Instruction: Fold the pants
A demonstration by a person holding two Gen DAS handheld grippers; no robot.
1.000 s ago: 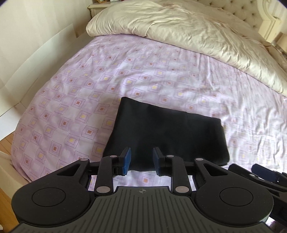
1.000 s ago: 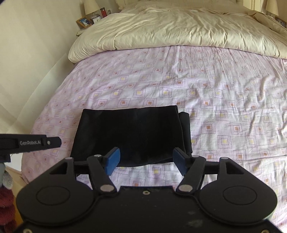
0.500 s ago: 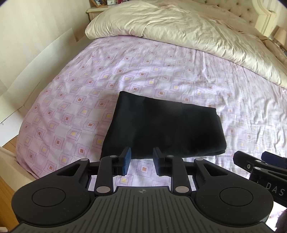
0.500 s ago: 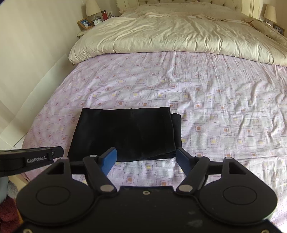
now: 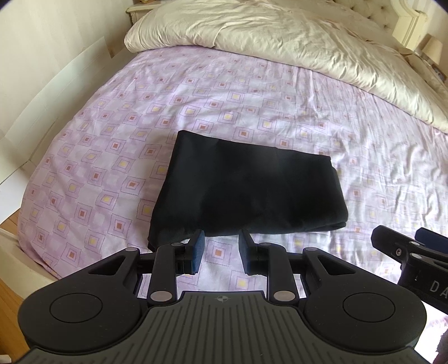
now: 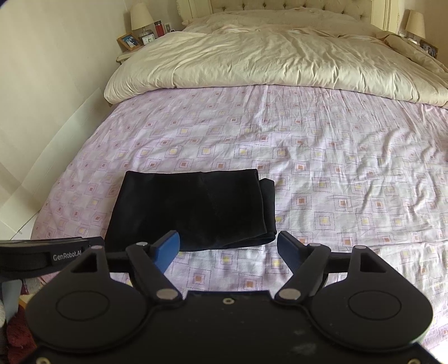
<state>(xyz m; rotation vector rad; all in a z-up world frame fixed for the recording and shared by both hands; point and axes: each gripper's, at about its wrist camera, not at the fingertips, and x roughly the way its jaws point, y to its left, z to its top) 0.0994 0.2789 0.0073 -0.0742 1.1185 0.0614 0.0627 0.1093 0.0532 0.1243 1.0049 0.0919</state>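
Note:
The black pants lie folded into a flat rectangle on the purple patterned bedsheet, near the foot of the bed; they also show in the right wrist view. My left gripper is open and empty, just short of the pants' near edge. My right gripper is open wide and empty, held back from the pants' near right corner. The right gripper's body shows at the right edge of the left wrist view.
A cream duvet is bunched across the head half of the bed. A nightstand with a lamp and small items stands at the far left, another lamp at the far right. A wall runs along the left side.
Both grippers have drawn back and up from the folded pants, which now sit farther off. The left gripper's jaws have opened a little wider. The pants have not moved.

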